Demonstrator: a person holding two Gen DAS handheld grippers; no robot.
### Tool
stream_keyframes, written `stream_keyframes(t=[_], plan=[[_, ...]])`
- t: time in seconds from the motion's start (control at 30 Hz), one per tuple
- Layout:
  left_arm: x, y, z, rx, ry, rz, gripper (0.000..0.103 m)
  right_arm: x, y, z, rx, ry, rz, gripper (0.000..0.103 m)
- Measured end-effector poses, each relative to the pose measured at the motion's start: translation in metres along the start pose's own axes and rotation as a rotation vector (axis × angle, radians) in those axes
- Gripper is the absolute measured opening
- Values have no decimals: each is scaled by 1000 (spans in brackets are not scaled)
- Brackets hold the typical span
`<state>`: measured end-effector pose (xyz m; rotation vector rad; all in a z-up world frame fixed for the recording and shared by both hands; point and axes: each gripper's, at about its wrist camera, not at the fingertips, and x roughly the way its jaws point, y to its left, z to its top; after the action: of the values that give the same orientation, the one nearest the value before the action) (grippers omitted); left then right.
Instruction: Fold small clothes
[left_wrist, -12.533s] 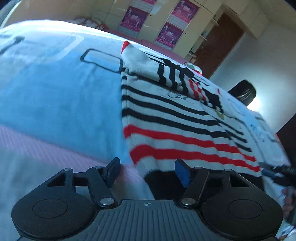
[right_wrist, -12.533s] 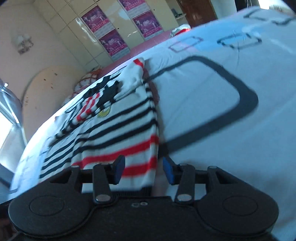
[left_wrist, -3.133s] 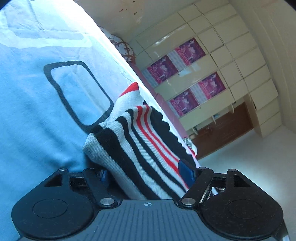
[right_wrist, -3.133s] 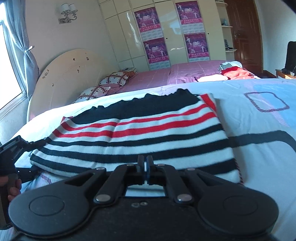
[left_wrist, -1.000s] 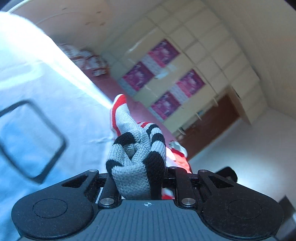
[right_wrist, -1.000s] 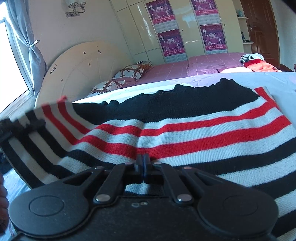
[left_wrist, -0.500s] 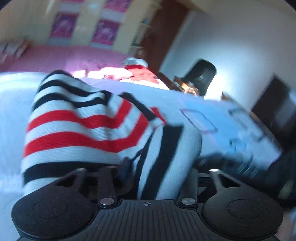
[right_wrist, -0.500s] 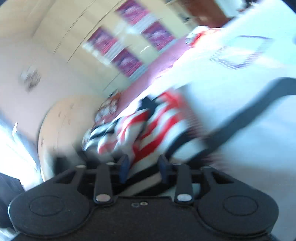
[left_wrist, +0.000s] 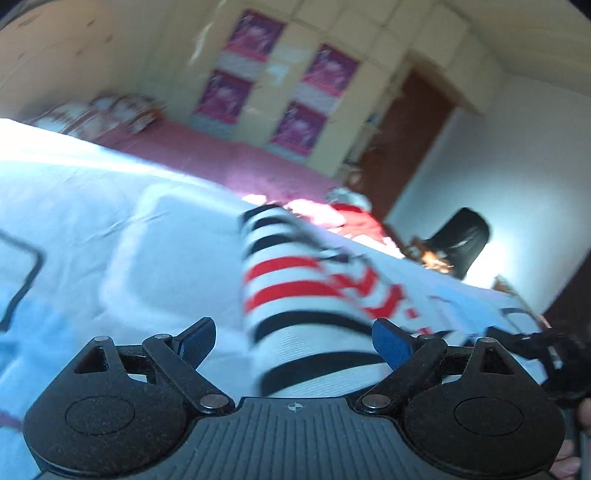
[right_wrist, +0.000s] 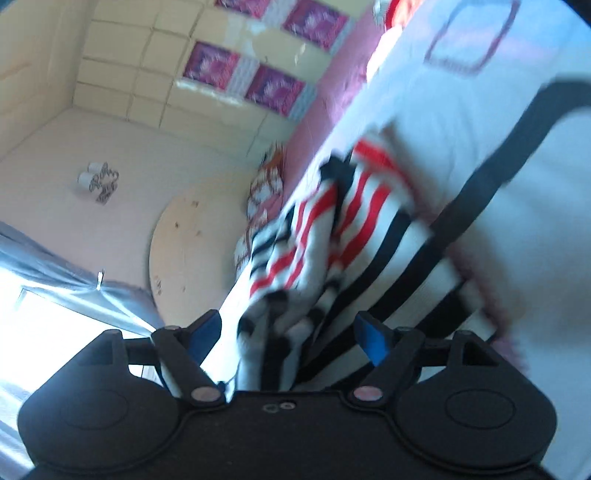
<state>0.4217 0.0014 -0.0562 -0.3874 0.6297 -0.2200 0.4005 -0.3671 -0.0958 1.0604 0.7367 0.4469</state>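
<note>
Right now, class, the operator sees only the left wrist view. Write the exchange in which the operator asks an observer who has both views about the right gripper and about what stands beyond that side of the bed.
Operator: Is the right gripper clamped on cloth?
Observer: No. Its jaws are opening, and the striped sweater lies between the pads without being pressed.
Operator: What stands beyond that side of the bed?
Observer: A bright window with a grey-blue curtain.
Operator: Anything on that wall?
Observer: A wall lamp, above the rounded headboard.

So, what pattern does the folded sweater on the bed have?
The striped sweater is white with black and red stripes, clearest in the left wrist view.
</note>
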Motion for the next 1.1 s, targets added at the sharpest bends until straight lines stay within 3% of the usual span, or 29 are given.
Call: stream_keyframes(t=[0.1,0.2,0.3,0.33,0.37,0.4,0.53,0.67,0.77,0.83,0.9,1.0,1.07,1.1], plan=[[15,16,-11,-36,46,87,90,18,7,-1,-2,45,11,79],[29,24,-17,-98,59,84,90,40,22,3,-80,82,-131,78],[47,22,-18,-137,57,70,90,60,37,0,-203,92,-220,77],[49,22,-18,-141,59,65,90,66,46,-2,-277,92,-255,72],[55,18,-19,-138,59,65,91,69,58,-7,-373,89,-296,35],[57,16,-17,-131,60,64,91,71,67,-12,-456,83,-332,27],[58,10,-13,-109,58,56,91,56,99,-23,-679,12,-317,24],[59,0,-8,-100,29,27,91,28,115,-27,-831,-96,-305,24],[72,-5,-8,-88,69,39,91,20,85,-16,-726,-96,-377,24],[83,-6,-11,-91,121,31,96,35,41,-5,-579,-21,-457,26],[84,-7,-9,-83,120,41,96,31,28,-2,-511,-35,-388,27],[76,-10,-6,-61,92,63,96,25,32,1,-455,-33,-363,40],[76,-13,-7,-42,91,52,96,18,33,-1,-442,-49,-349,63],[78,-15,-8,-25,100,70,96,16,32,-3,-433,-56,-331,63]])
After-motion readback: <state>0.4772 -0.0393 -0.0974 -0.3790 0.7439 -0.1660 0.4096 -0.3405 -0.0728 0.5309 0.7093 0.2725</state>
